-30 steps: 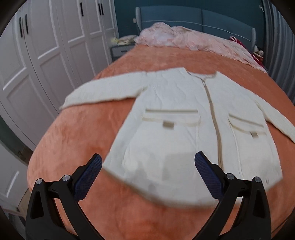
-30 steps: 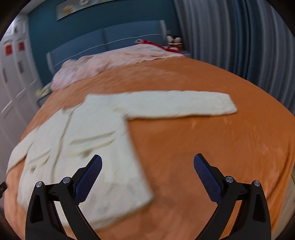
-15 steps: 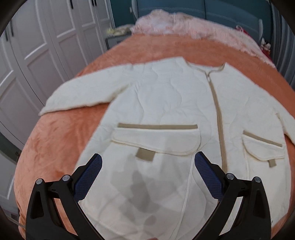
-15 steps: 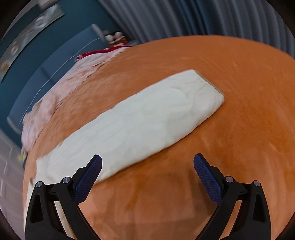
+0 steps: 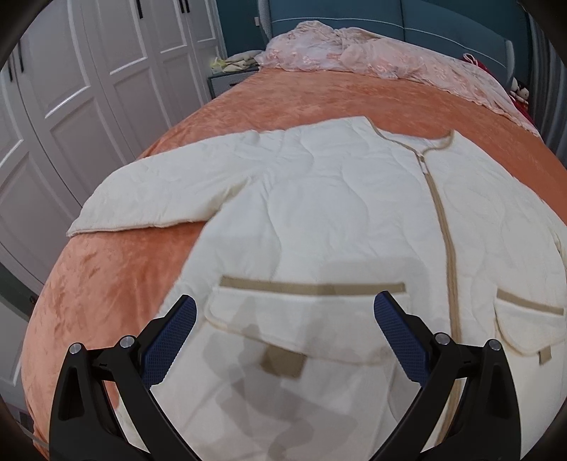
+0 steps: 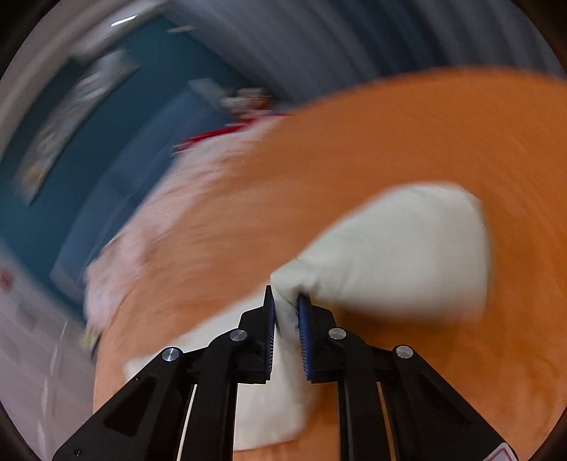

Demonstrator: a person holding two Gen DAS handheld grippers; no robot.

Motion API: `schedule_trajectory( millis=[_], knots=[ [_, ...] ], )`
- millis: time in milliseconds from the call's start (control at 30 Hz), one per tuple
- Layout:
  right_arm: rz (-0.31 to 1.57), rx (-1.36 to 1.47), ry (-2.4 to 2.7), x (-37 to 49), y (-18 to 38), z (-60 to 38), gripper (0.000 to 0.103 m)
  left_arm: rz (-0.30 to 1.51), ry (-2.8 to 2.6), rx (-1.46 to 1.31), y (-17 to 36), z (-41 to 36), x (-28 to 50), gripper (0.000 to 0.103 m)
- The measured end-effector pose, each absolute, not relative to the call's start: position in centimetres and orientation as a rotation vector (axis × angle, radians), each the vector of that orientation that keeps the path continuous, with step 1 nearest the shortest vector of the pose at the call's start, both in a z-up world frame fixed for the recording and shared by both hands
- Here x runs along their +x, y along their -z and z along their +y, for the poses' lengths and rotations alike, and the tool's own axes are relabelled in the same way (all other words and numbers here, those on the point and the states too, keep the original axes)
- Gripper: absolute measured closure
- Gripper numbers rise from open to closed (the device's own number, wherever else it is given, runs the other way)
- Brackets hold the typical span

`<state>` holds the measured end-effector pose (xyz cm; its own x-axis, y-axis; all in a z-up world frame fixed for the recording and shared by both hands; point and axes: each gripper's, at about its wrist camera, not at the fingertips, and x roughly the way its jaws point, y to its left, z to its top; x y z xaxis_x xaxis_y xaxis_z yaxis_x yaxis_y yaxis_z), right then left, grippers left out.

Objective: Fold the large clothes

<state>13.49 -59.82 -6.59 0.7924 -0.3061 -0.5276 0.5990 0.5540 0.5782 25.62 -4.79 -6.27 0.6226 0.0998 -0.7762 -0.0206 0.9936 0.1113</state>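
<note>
A cream quilted jacket (image 5: 336, 212) with tan zipper and pocket trim lies front up, spread flat on the orange bedspread (image 5: 106, 283). Its one sleeve (image 5: 159, 191) stretches toward the left. My left gripper (image 5: 283, 326) is open and empty, hovering over the jacket's pocket near its hem. In the blurred right wrist view, my right gripper (image 6: 285, 312) is shut on the jacket's other sleeve (image 6: 407, 255) and pinches a fold of it, lifted off the bedspread (image 6: 389, 134).
A pink lace cover (image 5: 372, 56) lies bunched at the head of the bed by the blue headboard (image 5: 389, 14). White wardrobe doors (image 5: 71, 88) stand left of the bed. A small nightstand (image 5: 226, 78) sits beside them. Grey curtains (image 6: 354, 42) hang on the right.
My right gripper has closed on the sleeve and is lifting it with a fast motion. My left gripper moved forward over the jacket and stays open.
</note>
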Motion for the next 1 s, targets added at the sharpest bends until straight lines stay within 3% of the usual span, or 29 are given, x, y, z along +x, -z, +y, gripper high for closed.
schedule_trajectory(
  millis=[200, 367, 433, 500, 533, 733, 1000],
  knots=[
    [0.439, 0.451, 0.08, 22.4, -2.2, -41.6, 0.091, 0.883, -0.083, 0.028, 5.3, -2.6, 26.6, 0.005],
    [0.559, 0.303, -0.159, 26.3, -0.4, -27.6, 0.084, 0.88, -0.071, -0.069, 4.4, -0.1, 26.8, 0.005],
    [0.636, 0.266, -0.229, 27.2, 2.2, -23.1, 0.074, 0.878, -0.054, -0.115, 4.1, 0.9, 27.0, 0.005],
    [0.681, 0.244, -0.255, 27.1, 4.0, -20.7, 0.047, 0.875, -0.028, -0.159, 4.0, 1.8, 27.4, 0.005],
    [0.688, 0.233, -0.252, 26.5, 4.7, -20.0, 0.045, 0.876, -0.016, -0.173, 3.9, 2.0, 27.5, 0.005],
    [0.717, 0.363, -0.158, 23.4, 6.5, -24.1, 0.04, 0.945, 0.083, -0.333, 5.6, 2.2, 30.4, 0.005],
    [0.676, 0.696, 0.144, 19.4, 9.6, -38.2, 0.04, 0.982, 0.141, -0.413, 8.1, -1.8, 35.3, 0.005]
  ],
)
